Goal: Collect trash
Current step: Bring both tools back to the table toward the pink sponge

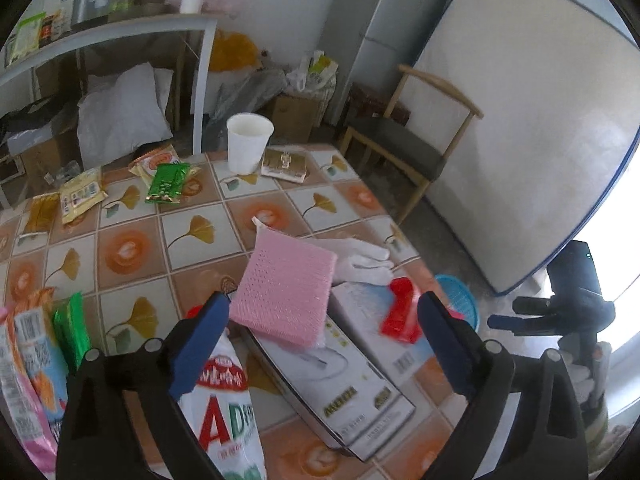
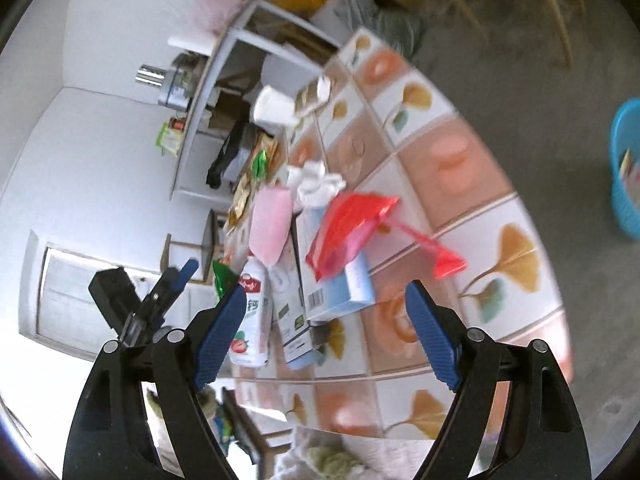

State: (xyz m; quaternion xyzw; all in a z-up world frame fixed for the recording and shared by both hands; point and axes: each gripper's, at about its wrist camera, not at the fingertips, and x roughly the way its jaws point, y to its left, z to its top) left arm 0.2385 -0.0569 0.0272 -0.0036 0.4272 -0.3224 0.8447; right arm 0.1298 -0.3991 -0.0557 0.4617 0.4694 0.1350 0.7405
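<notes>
1. Left gripper [image 1: 320,320] jaws spread, empty, nearest the clutter.
2. Table [image 1: 132,216] carries boxes, wrappers.
3. Pink sponge [image 1: 286,296] lies just ahead between its fingers, atop a box [image 1: 332,384].
4. Right gripper [image 2: 332,336] released, empty; red bag [image 2: 348,228] ahead.

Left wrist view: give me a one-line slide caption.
Open left claw hovers over a pink sponge lying on white boxes on a wrapper-strewn tiled table.

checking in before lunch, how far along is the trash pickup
Barely started. Done: something already lies in the blue plastic basket on the floor. In hand: nothing; the left tool and right tool are both open and empty. Left: the red plastic bag, green foil wrapper and white paper cup remain on the table.
</notes>
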